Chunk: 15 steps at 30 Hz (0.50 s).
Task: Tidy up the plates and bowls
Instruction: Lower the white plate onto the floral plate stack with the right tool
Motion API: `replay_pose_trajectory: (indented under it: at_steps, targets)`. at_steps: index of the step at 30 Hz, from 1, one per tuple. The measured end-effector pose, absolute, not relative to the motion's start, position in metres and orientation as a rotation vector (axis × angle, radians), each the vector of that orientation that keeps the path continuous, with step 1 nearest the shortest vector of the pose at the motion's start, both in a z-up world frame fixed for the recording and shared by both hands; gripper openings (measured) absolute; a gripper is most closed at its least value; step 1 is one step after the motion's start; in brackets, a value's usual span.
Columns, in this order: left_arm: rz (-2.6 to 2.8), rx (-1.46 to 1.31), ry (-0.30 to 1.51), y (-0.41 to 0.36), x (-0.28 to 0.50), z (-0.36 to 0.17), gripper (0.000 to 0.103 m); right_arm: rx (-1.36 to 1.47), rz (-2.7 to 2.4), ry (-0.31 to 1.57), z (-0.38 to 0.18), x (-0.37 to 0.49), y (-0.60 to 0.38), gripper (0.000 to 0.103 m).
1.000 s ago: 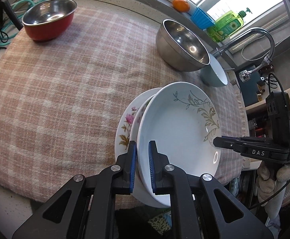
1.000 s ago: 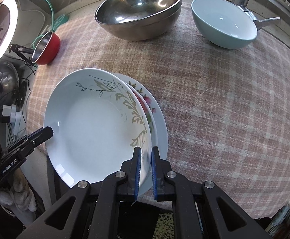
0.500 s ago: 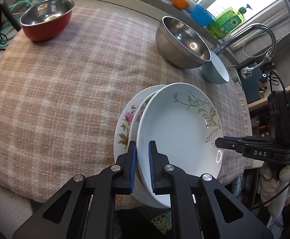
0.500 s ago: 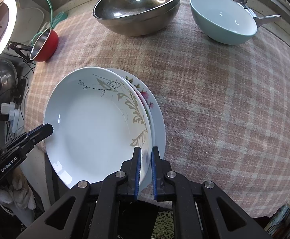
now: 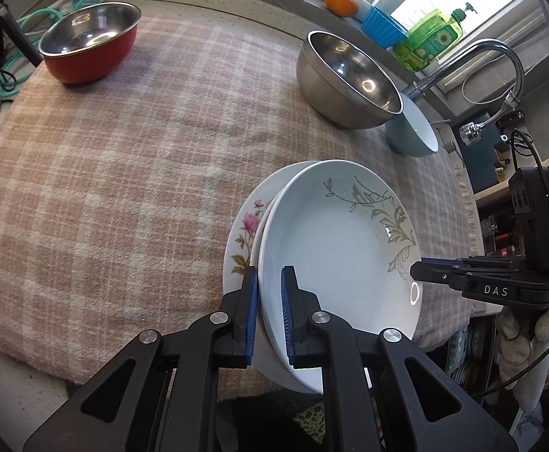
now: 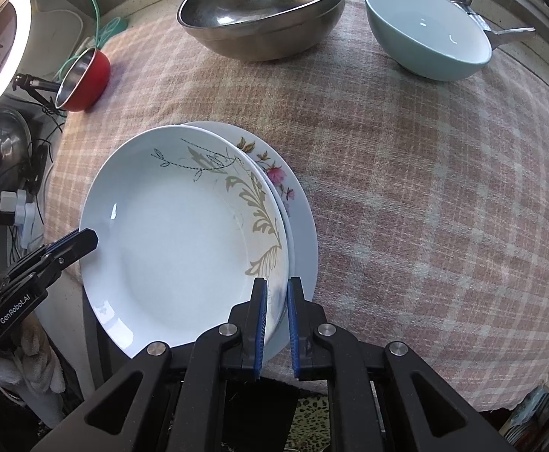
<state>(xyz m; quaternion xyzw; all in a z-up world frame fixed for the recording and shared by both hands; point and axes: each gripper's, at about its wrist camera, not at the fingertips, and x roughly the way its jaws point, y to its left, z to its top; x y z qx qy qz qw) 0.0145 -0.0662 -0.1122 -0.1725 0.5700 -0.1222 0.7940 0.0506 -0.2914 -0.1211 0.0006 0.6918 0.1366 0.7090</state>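
Left wrist view: left gripper (image 5: 266,293) and right gripper (image 6: 274,303) both clamped on leaf-patterned plate (image 5: 334,241) rim (opposite sides), atop flowered plate (image 5: 242,233); steel bowl (image 5: 346,79) beyond.

Left gripper (image 5: 269,312) and right gripper (image 6: 276,324), each in a gloved hand (image 5: 519,335), point steeply downward, jaws nearly closed.

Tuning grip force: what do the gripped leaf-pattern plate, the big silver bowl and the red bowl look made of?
Leaf-pattern plate: likely glazed ceramic, with glossy white highlights and a printed motif. Big silver bowl: looks like stainless steel, with mirror-like reflections inside. Red bowl: polished metal inside and a red coated outside, perhaps enamel or paint.
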Motion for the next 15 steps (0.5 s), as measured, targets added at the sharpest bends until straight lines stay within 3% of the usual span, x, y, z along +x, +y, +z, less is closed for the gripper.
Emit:
replay_pose_trajectory:
  at_steps: [15]
  targets:
    - [-0.281,-0.344,1.220,-0.0672,0.0132,-0.1075,0.010,-0.076,0.286,1.511,-0.1201,0.0459,-0.2838,0.005]
